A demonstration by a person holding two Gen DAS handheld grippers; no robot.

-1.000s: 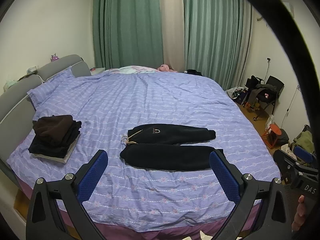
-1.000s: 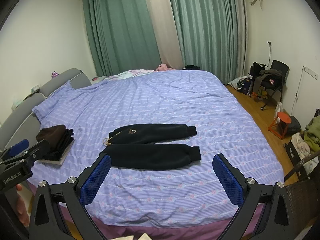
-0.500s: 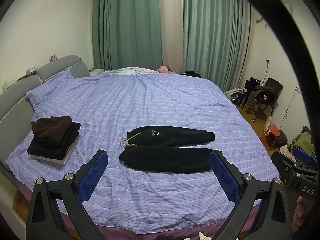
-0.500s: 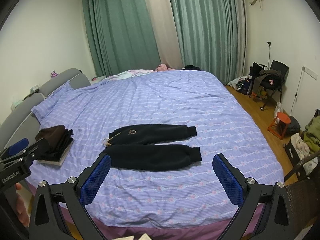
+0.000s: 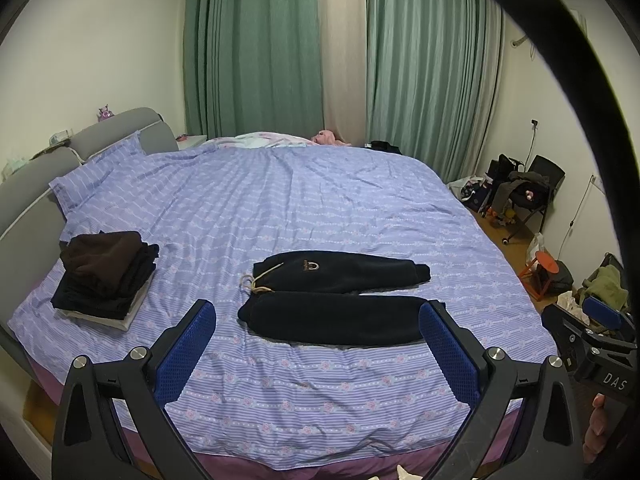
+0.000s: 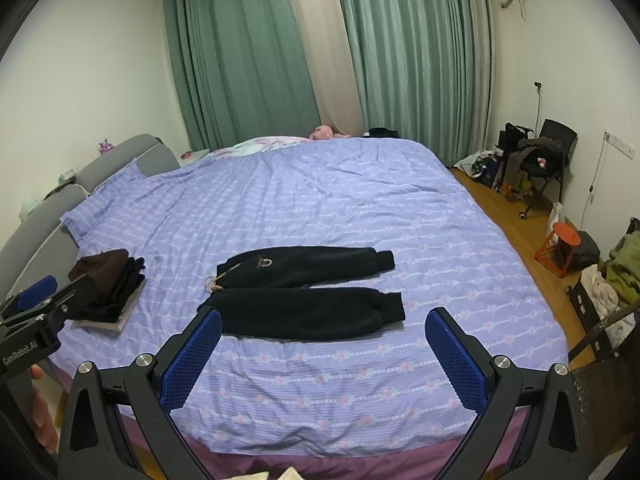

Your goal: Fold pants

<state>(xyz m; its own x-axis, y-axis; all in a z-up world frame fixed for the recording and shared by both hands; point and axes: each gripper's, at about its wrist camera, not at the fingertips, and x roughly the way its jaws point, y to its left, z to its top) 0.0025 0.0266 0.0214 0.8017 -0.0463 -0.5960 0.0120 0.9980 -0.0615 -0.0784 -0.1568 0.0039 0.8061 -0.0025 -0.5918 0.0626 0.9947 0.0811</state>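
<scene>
A pair of black fleece pants (image 5: 336, 300) (image 6: 304, 296) lies flat on the purple striped bed (image 5: 320, 208) (image 6: 320, 208), waist with tan drawstring to the left, both legs spread apart and pointing right. My left gripper (image 5: 316, 340) hovers open in front of the bed's near edge, short of the near leg. Held at about the same distance, my right gripper (image 6: 324, 344) is open too, nothing between its blue pads. Each gripper shows at the edge of the other's view.
A stack of folded dark clothes (image 5: 104, 276) (image 6: 108, 284) sits at the bed's left near the grey headboard (image 5: 32, 184). On the floor at the right stand an orange stool (image 6: 560, 248), a loaded chair (image 6: 540, 160) and piles of clothes (image 6: 620, 264).
Both wrist views have shifted only slightly; the pants lie as before and both grippers stay open.
</scene>
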